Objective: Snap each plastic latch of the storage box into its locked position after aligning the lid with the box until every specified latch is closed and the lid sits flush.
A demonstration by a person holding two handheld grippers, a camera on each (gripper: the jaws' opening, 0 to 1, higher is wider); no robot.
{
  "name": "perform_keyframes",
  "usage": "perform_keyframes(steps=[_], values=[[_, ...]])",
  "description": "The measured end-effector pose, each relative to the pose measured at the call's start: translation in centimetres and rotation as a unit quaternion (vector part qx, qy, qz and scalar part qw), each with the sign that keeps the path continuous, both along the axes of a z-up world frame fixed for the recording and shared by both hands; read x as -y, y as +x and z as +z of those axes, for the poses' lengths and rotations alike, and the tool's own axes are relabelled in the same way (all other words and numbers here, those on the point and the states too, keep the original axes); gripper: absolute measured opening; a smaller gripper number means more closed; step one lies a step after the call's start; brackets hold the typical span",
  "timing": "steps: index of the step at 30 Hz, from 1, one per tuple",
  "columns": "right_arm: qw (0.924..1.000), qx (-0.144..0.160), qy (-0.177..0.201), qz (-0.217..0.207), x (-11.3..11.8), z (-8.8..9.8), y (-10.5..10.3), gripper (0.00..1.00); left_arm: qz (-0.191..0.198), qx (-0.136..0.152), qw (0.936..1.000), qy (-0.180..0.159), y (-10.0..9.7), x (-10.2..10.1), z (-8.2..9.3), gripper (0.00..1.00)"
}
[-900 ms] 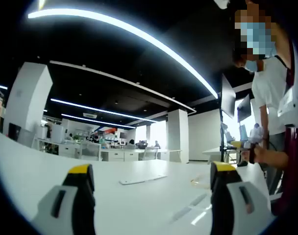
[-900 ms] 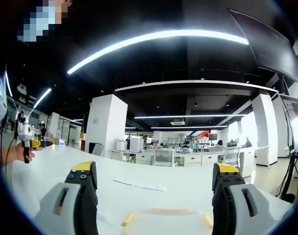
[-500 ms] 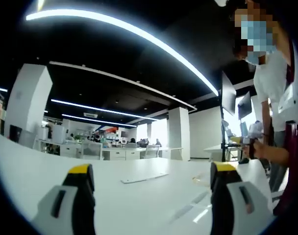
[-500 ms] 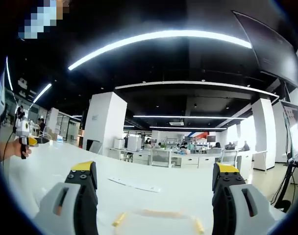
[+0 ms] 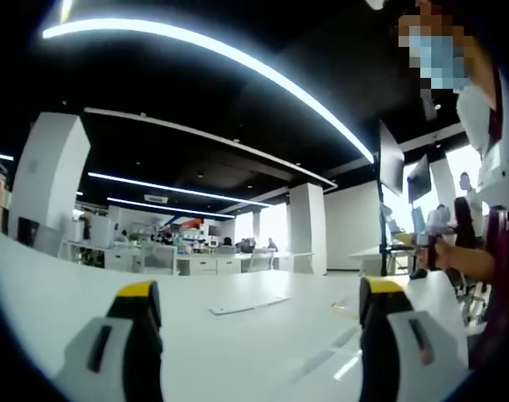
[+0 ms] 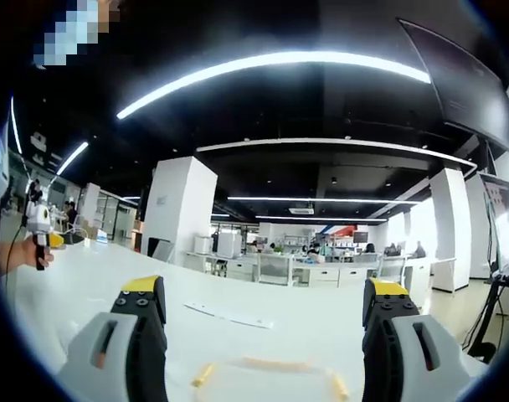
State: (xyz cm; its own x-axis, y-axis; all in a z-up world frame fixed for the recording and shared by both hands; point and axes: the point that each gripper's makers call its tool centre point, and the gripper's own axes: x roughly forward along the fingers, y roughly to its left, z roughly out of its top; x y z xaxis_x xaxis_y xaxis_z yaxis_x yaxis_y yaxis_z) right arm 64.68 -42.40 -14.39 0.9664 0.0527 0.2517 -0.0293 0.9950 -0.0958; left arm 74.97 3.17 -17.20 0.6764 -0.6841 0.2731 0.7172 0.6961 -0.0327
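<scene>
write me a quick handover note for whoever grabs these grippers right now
Left gripper: open, fingers apart, holding nothing, above the white table.
Right gripper: open, empty, pointing over the storage box, which sits on the table just ahead of it; its clear lid with yellow latches shows at the bottom of the right gripper view.
A flat white strip lies farther back on the table.
Done: cannot tell whether any latch is closed or the lid sits flush.
Left: check the lid's alignment, then snap each latch shut.
</scene>
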Motion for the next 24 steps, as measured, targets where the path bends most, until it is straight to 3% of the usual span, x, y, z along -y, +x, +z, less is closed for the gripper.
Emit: perform_keyframes(steps=[24], values=[[0.9997, -0.005, -0.017, -0.018, 2.1, 0.8, 0.0, 1.0, 0.001, 0.002, 1.0, 0.001, -0.1, -0.1, 0.2, 1.0]])
